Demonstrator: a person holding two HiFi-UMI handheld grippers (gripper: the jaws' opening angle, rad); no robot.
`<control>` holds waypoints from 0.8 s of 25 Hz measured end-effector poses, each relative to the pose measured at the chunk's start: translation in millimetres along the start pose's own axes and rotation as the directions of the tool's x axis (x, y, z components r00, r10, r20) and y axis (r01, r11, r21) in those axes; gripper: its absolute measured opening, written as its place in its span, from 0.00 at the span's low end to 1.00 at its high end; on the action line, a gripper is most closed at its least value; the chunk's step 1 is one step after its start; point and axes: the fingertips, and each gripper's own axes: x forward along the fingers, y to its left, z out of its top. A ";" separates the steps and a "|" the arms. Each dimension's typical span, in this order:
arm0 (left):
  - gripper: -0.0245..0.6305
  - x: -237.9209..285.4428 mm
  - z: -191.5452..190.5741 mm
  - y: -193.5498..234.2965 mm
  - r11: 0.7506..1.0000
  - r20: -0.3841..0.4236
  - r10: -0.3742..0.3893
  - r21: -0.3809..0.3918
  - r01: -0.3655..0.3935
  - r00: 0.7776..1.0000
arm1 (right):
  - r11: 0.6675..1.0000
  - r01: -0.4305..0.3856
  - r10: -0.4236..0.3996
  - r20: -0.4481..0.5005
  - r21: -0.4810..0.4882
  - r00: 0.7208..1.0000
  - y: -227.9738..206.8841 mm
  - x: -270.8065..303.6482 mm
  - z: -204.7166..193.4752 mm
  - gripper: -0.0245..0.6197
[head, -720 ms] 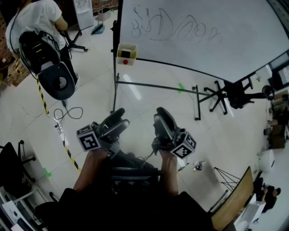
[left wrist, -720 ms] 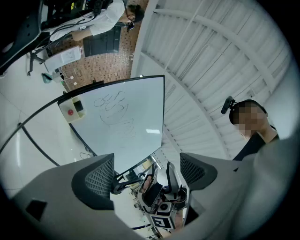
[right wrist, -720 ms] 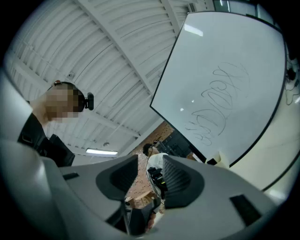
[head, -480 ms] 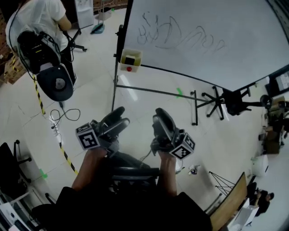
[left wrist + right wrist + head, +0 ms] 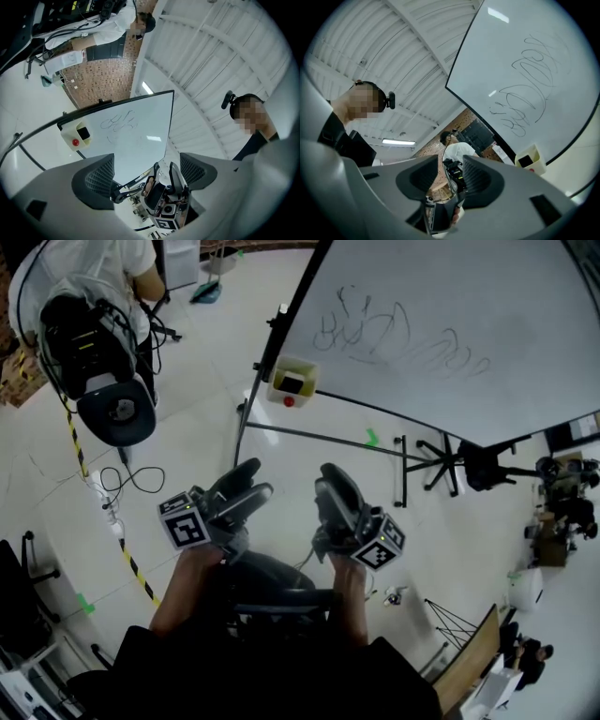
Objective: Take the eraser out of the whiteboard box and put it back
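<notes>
Hovering side by side in front of the person, both grippers face the whiteboard (image 5: 441,324), well apart from it, and neither has anything in hand. The left gripper (image 5: 255,482) has its jaws spread wide with only air between them. The right gripper (image 5: 330,479) has its jaws drawn close, a narrow gap showing, and nothing sits in that gap either.

The target is up ahead. The eraser (image 5: 294,383), a dark block, sits inside the whiteboard box (image 5: 309,371), the pale open-topped box at the board's lower left corner, by the stand. By the look of it, the take-out has not yet begun.

How will it handle? Likely light, with a stiff body and a soft felt face, and nothing fragile about it. The box walls hug it, so the fair bet is a pinch across its narrow sides from the open top, then a straight lift clear of the rim. A felt side could slip a little under the pads.

Now the count: one whiteboard, one box, one eraser in it, and one small red round thing (image 5: 289,401) at the box's front. There are two grippers, one per hand. One other person (image 5: 89,268) stands off at the far left, well apart.
</notes>
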 end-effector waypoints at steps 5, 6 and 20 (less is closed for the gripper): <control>0.69 -5.6 20.9 7.7 1.000 -0.006 -0.007 0.012 0.008 1.000 | 1.000 0.021 -0.022 -0.027 -0.022 0.999 -1.7 21.4 -7.9 0.30; 0.69 -5.2 23.4 9.8 1.000 -0.008 -0.010 0.010 0.010 1.000 | 0.999 0.027 -0.027 -0.030 -0.024 0.999 -3.6 24.0 -8.7 0.30; 0.69 8.4 42.5 44.4 0.999 0.002 0.036 0.001 -0.036 0.999 | 0.999 0.031 -0.031 -0.055 -0.014 0.998 -46.7 43.2 -8.2 0.30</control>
